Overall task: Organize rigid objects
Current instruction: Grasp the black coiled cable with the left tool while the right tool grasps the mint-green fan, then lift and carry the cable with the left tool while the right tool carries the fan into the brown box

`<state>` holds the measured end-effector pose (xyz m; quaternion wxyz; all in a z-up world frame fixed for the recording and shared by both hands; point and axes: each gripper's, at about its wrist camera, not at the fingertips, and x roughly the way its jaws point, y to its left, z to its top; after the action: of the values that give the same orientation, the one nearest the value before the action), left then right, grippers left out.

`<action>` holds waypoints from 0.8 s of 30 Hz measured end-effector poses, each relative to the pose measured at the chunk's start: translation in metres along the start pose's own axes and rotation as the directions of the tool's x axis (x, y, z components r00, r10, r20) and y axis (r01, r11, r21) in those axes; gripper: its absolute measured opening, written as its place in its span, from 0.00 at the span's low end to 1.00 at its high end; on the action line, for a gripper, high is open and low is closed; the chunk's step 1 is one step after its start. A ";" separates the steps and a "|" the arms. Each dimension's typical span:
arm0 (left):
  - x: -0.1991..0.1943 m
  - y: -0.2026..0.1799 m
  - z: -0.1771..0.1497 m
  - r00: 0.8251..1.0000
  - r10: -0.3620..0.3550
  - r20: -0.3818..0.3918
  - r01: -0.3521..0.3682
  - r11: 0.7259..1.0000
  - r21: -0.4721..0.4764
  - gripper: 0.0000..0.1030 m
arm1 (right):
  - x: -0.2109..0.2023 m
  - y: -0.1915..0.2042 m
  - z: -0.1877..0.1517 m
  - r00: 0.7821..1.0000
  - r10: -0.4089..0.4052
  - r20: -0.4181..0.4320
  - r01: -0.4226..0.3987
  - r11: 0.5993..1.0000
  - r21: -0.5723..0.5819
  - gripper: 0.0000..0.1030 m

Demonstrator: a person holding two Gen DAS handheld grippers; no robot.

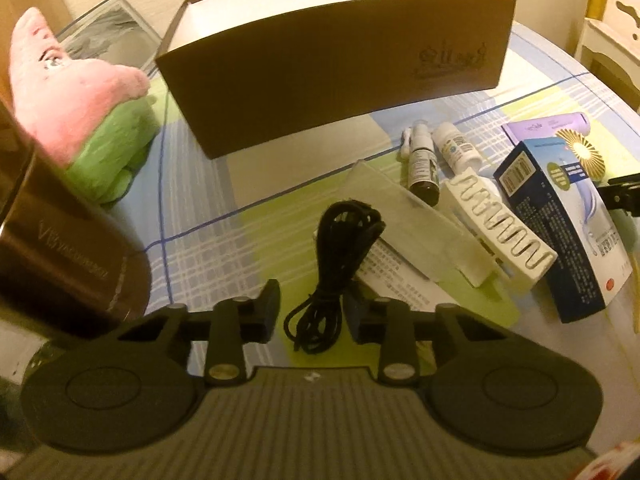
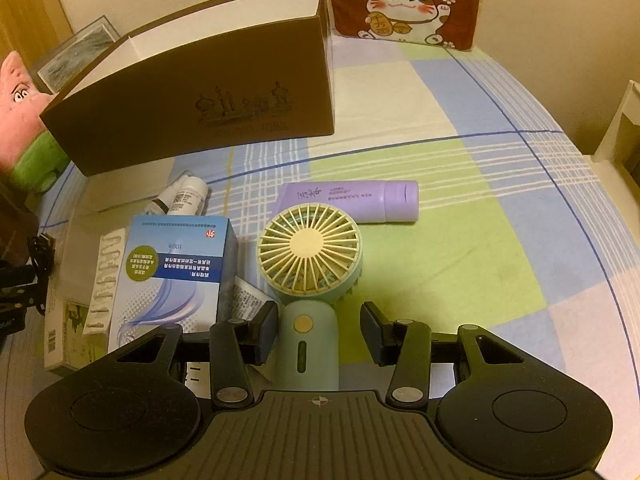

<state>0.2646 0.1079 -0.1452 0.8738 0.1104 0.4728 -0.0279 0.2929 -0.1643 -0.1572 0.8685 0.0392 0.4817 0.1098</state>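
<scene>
A brown open box (image 1: 332, 76) with a white inside stands at the back of the checked tablecloth; it also shows in the right wrist view (image 2: 192, 108). My left gripper (image 1: 314, 312) is open with a coiled black cable (image 1: 340, 248) lying between its fingers. My right gripper (image 2: 320, 332) is open around the handle of a mint handheld fan (image 2: 310, 256), not closed on it. A blue carton (image 2: 176, 276), a white hair clip (image 1: 500, 232), two small bottles (image 1: 436, 156) and a purple tube (image 2: 352, 200) lie nearby.
A pink and green plush toy (image 1: 84, 112) sits at the left. A dark metal cup (image 1: 60, 248) stands at the left gripper's near left. A red lucky-cat cloth (image 2: 404, 0) hangs at the back. A framed picture (image 1: 112, 28) lies behind the plush.
</scene>
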 end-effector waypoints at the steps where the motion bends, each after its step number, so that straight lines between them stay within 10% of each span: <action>1: 0.001 0.000 0.000 1.000 -0.005 0.001 0.005 1.000 0.006 0.24 | 0.001 0.000 0.000 1.000 0.000 -0.001 0.000 1.000 -0.001 0.45; 24: -0.021 0.019 -0.004 0.994 -0.058 -0.088 0.032 0.962 -0.270 0.13 | 0.012 0.002 0.005 0.999 0.030 0.022 -0.028 0.993 -0.114 0.37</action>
<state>0.2525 0.1266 -0.1270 0.8564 -0.0182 0.5155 0.0218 0.3027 -0.1591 -0.1639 0.8733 -0.0021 0.4638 0.1491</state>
